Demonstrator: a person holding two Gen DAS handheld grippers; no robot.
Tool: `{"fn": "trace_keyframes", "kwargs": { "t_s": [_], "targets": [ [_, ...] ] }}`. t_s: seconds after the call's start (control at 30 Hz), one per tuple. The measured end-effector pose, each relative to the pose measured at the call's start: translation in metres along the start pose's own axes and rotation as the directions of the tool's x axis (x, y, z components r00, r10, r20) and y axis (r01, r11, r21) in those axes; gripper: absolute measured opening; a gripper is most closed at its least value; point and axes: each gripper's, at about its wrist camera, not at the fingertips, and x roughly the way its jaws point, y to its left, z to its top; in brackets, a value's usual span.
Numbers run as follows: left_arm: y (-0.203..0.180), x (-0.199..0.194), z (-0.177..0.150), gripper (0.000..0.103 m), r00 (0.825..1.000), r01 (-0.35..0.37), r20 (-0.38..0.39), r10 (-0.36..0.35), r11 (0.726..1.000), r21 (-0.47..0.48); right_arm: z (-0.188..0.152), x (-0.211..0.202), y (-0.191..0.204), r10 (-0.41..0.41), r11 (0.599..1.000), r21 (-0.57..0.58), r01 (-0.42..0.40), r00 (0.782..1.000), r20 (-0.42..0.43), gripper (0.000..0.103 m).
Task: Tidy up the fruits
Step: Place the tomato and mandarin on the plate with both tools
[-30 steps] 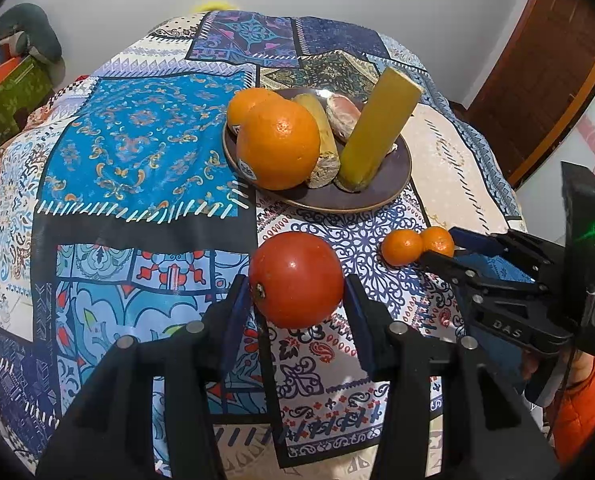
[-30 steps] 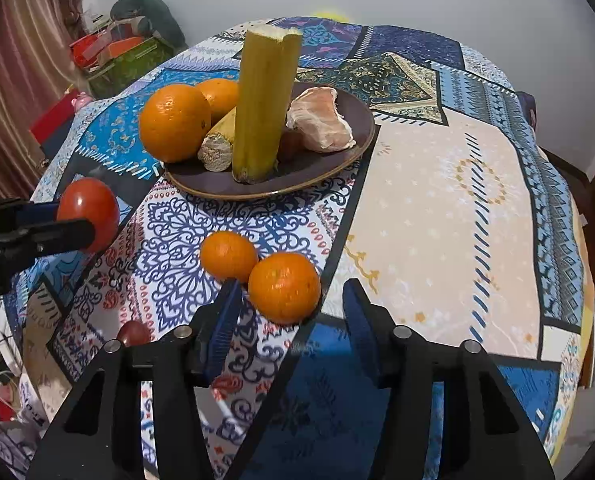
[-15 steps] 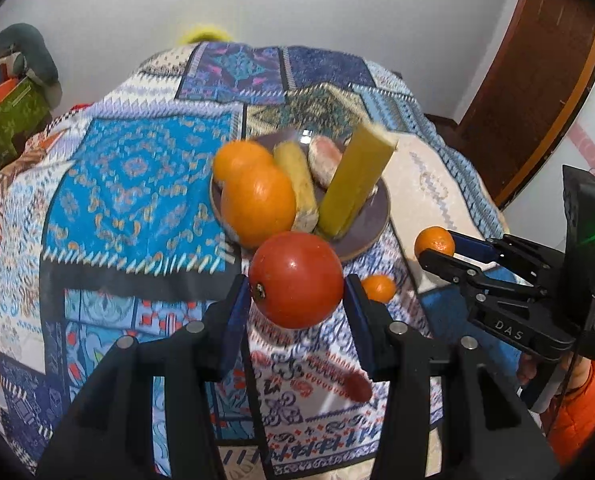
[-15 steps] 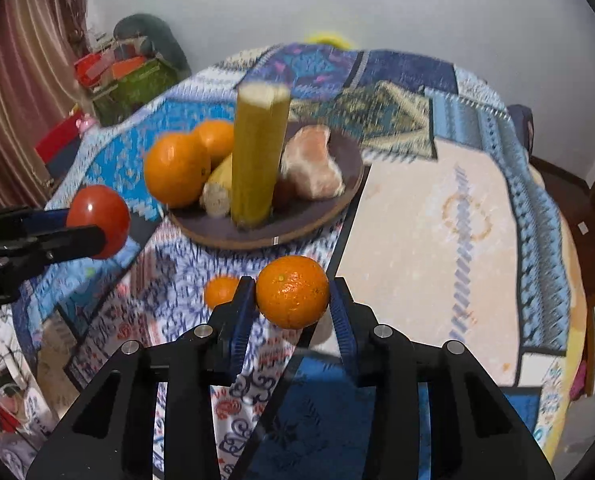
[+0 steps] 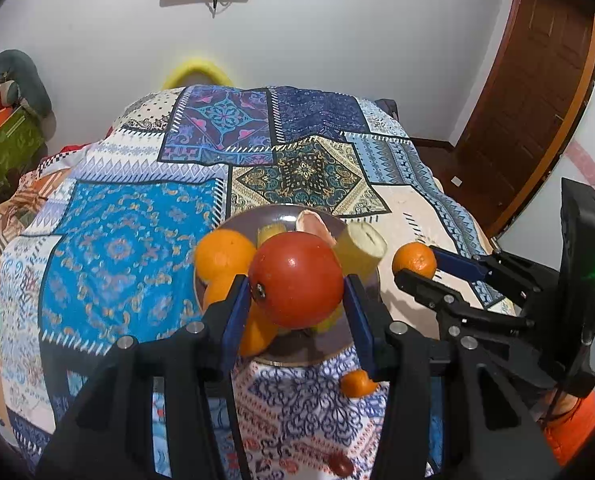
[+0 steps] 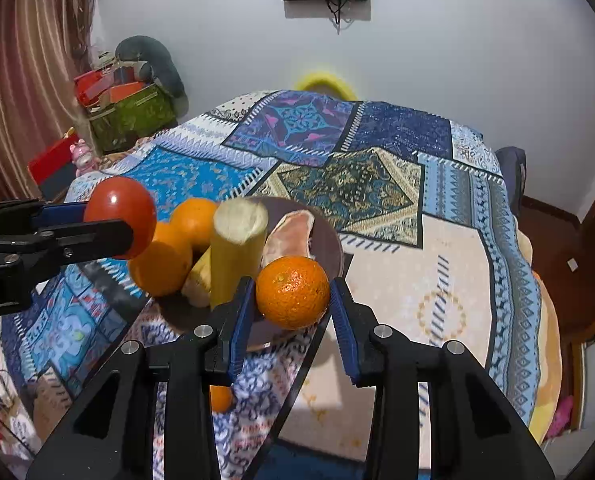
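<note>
Left gripper (image 5: 297,294): I have it clamped on the tomato (image 5: 296,279), above the plate (image 5: 297,350).
Right gripper (image 6: 291,300): I grip the tangerine (image 6: 292,292), lifted near the plate's edge.
Table (image 6: 409,272): one small tangerine (image 5: 357,383) lies there.

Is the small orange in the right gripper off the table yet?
Yes, lifted: the small orange sits clamped in the right gripper, above the plate.
</note>
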Motion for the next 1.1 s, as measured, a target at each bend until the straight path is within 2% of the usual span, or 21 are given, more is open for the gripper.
{"fn": "trace_keyframes", "kwargs": {
  "t_s": [0.2,0.47,0.77,0.97,1.1],
  "targets": [
    [0.01,0.022,0.009,0.047,0.999,-0.02,-0.027,0.02,1.0,-0.016,-0.004,0.019,-0.009,0.013,1.0,0.024,-0.013,1.0,-0.018,0.035],
    [0.023,0.051,0.019,0.047,0.997,0.008,-0.071,-0.013,0.997,-0.071,-0.016,0.044,-0.016,0.046,0.998,0.049,-0.043,0.997,-0.065,0.035],
    [0.018,0.065,0.02,0.047,0.995,-0.037,-0.089,0.033,0.998,-0.043,-0.017,0.054,-0.011,0.075,0.997,0.025,-0.073,0.994,-0.079,0.035],
    [0.011,0.051,0.023,0.047,0.998,-0.06,-0.03,0.06,0.998,0.005,-0.017,0.054,-0.012,0.082,0.996,0.032,-0.08,0.993,-0.08,0.035],
    [0.012,0.048,0.021,0.047,0.997,-0.067,-0.032,0.067,0.998,0.002,-0.016,0.054,-0.012,0.081,0.996,0.031,-0.079,0.993,-0.085,0.036]
  ]
}}
